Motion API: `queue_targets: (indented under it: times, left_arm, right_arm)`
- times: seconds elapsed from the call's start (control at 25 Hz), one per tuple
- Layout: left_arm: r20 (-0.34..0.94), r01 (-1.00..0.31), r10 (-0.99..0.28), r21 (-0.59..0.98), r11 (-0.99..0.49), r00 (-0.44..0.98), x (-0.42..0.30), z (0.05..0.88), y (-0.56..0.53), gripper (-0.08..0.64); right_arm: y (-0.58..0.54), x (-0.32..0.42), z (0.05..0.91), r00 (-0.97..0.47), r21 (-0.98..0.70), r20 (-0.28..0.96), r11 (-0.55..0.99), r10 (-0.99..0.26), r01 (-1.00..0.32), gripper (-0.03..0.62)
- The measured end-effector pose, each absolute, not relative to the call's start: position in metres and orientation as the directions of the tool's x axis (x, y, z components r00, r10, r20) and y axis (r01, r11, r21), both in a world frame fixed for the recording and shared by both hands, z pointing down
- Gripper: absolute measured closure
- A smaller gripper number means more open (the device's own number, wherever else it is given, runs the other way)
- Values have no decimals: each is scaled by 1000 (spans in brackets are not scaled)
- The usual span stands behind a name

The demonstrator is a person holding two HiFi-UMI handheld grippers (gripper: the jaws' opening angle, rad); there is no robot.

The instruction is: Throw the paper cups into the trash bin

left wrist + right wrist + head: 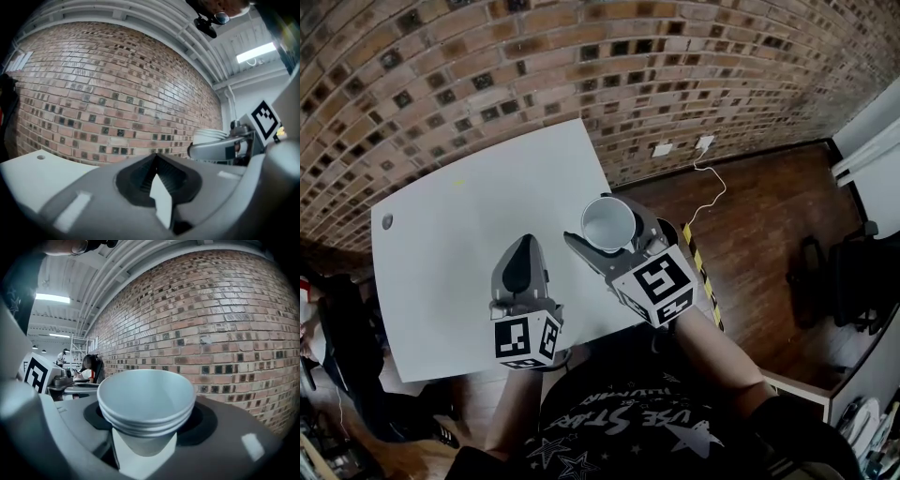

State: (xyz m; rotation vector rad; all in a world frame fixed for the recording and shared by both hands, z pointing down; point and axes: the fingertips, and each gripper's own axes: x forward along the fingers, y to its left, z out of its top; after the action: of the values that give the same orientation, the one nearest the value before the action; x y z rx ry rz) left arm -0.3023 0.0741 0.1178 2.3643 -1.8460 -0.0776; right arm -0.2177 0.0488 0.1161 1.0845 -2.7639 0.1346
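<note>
Paper cups (607, 223) are off the white surface (441, 244) and in hand, so the pickup looks done and the drop is what remains. At the left of the head view the surface stretches away to the brick wall (581, 66), and no other cup shows on it. Above its near edge the left claw (525, 246) hangs with its jaws brought together and nothing between them; its own view shows the two tips meeting in front of the bricks. Just to its right, the right claw (611, 239) is clamped on the cups, which stand upright with the mouth facing up. In the right gripper view they read as a nested stack of at least three rims, gripped on the lower wall from both sides, and held past the surface's right edge, over the wooden floor (750, 244). Further right there is only that floor and a white cable (712, 192) running from the wall. No trash bin shows in any view, so I judge the carry to the bin and the release not yet done; where the bin stands cannot be told from here.
</note>
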Motion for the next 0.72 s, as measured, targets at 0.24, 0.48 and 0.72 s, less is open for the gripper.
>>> queue_targets:
  times: [0.24, 0.48, 0.72]
  left_arm:
    - [51, -963, -970, 143, -228, 237, -299, 121, 74, 555]
    - [54, -974, -979, 126, -191, 199, -281, 121, 66, 555]
    - [70, -985, -986, 92, -143, 150, -228, 126, 52, 555]
  right_arm:
    - [53, -206, 113, -715, -19, 177, 723, -677, -690, 245]
    - [39, -177, 114, -722, -29, 160, 728, -673, -685, 245]
    - [20, -119, 116, -759, -45, 139, 761, -636, -647, 245]
